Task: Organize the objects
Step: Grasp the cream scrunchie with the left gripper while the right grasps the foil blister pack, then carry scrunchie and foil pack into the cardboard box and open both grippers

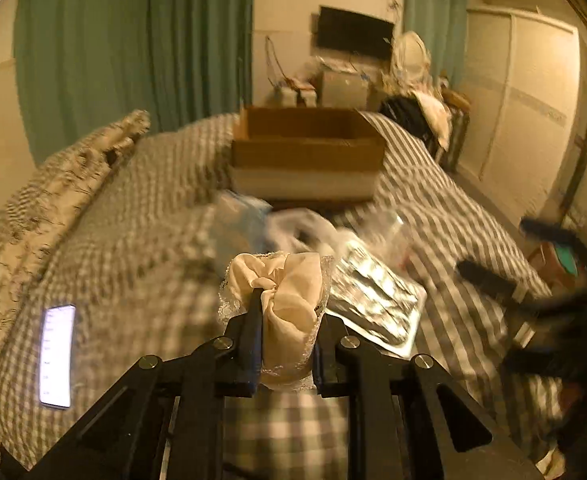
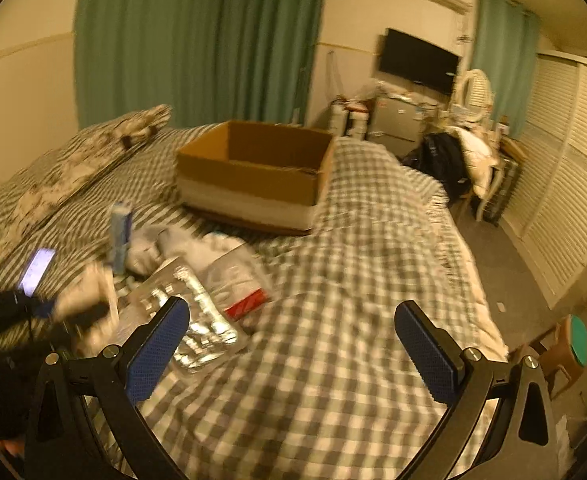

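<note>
My left gripper is shut on a cream lace-trimmed cloth and holds it above the checked bed. It shows blurred at the left of the right wrist view. An open cardboard box stands further up the bed, also in the right wrist view. Between gripper and box lie a silver foil pack, a clear plastic bag, a white bag and a blue pack. My right gripper is open and empty above the bedcover, to the right of the foil pack.
A lit phone lies on the bed at the left, beside patterned pillows. The bed's right edge drops to the floor, with a stool, a cluttered chair and louvred wardrobe doors. Green curtains hang behind.
</note>
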Demonstrator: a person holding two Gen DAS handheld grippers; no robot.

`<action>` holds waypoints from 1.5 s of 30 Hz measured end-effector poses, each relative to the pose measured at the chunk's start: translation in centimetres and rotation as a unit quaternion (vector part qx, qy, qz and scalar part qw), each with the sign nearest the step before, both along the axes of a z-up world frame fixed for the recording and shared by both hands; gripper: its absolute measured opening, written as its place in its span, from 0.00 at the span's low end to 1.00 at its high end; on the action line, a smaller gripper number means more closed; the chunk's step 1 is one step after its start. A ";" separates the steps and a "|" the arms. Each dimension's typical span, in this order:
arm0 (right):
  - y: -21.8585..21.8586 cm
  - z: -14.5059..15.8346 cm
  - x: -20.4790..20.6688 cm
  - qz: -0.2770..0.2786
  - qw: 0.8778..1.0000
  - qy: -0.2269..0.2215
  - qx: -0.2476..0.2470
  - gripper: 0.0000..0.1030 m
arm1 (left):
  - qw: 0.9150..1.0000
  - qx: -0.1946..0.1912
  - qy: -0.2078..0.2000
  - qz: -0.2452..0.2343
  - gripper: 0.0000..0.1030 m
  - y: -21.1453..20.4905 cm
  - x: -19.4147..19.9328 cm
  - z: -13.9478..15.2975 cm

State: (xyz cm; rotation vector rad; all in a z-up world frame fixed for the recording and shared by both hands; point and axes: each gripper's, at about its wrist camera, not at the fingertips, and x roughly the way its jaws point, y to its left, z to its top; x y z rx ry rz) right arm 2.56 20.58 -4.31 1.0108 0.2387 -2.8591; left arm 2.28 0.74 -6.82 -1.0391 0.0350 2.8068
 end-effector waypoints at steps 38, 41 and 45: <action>-6.2 -1.5 -2.6 0.096 0.994 -0.035 0.039 0.67 | 0.999 0.041 -0.012 0.013 0.18 -2.6 -2.1 1.1; -5.6 0.9 -2.4 0.092 0.995 -0.006 0.035 0.67 | 0.999 0.048 0.002 0.002 0.18 -2.2 -2.8 2.8; -4.8 4.0 -3.3 0.089 0.995 0.030 0.033 0.67 | 0.998 0.050 0.023 -0.009 0.18 -1.8 -4.6 5.2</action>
